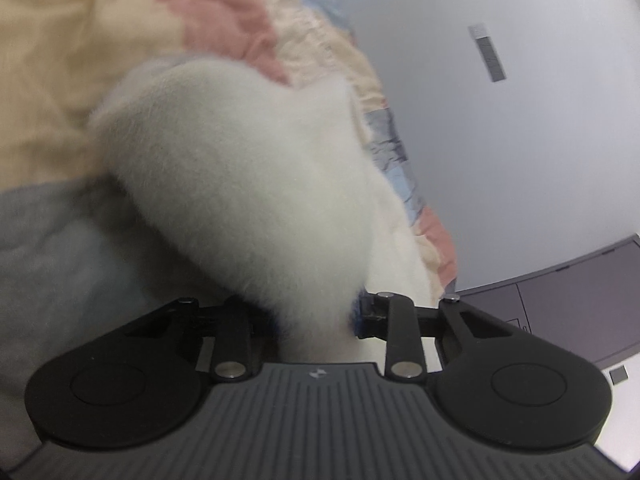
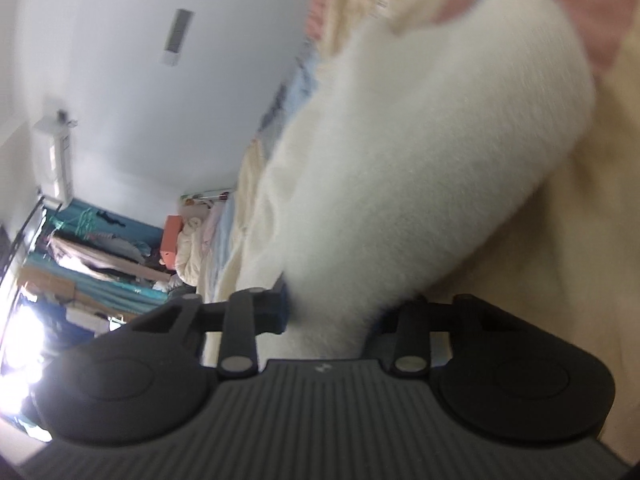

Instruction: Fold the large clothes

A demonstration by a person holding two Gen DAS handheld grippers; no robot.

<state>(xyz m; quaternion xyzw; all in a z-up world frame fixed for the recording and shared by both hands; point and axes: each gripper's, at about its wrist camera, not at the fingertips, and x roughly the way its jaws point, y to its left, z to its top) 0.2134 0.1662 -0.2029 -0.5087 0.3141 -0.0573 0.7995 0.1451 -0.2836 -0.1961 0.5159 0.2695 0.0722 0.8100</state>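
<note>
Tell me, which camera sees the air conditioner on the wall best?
The right wrist view. The air conditioner hangs on the white wall there, near the picture's left edge. The left wrist view shows none of it, only the fluffy white garment and bedding.

It was a bedroom in a home: a bed with a patchwork blanket [image 1: 80, 60], an air conditioner [image 2: 54, 160], and hanging clothes [image 2: 100, 244]

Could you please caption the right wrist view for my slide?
Right gripper clamped on fluffy white garment above a patchwork quilt.
</note>
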